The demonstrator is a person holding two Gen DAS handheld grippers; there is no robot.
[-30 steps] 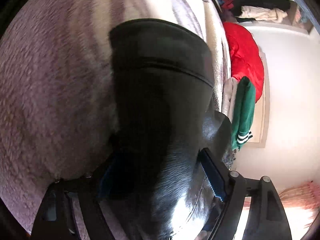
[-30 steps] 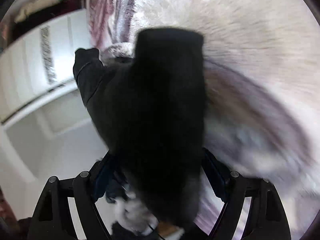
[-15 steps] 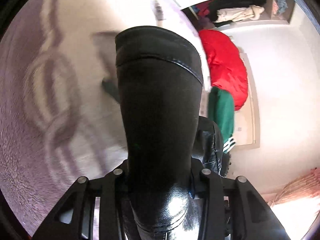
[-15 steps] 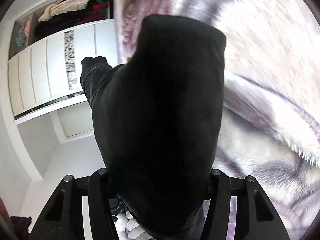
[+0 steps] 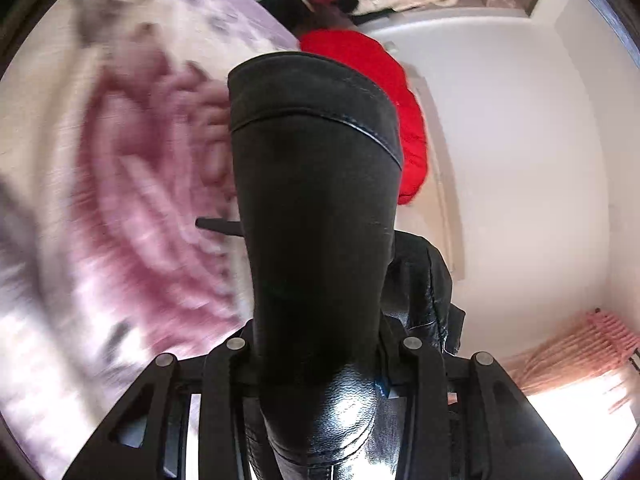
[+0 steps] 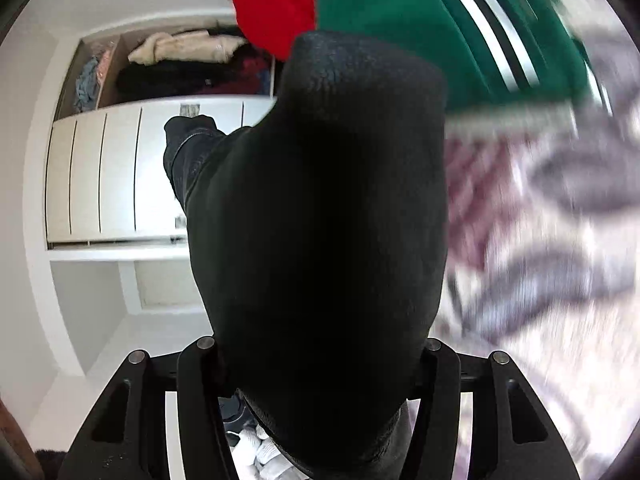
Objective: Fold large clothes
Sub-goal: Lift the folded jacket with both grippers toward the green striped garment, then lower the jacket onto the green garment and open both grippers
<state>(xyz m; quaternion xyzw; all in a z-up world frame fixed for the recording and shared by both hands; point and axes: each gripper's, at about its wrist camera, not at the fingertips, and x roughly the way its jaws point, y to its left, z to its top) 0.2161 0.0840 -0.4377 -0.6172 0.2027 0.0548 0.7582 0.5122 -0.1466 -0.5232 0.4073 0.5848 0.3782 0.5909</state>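
A black leather jacket [image 5: 316,200] fills the middle of the left wrist view. Its stitched cuff end stands up between the jaws of my left gripper [image 5: 320,340], which is shut on it. More shiny black leather [image 5: 428,280] hangs just right of the jaws. In the right wrist view a black ribbed knit part of the same jacket [image 6: 320,200] stands between the jaws of my right gripper [image 6: 320,344], shut on it. A black sleeve [image 6: 188,140] sticks out to the left. The cloth hides the fingertips in both views.
A pink and white fleece blanket [image 5: 120,200] [image 6: 540,240] lies below, blurred. Beyond it lie a red garment [image 5: 384,92] [image 6: 272,4] and a green garment with white stripes [image 6: 440,28]. An open wardrobe shelf with clothes [image 6: 180,64] sits above white cabinet doors [image 6: 100,176]. A pink curtain [image 5: 580,356] hangs low right.
Both grippers have closed on the black jacket and lifted it off the blanket. The blanket has dropped away, and the wardrobe, red and green garments now show more.
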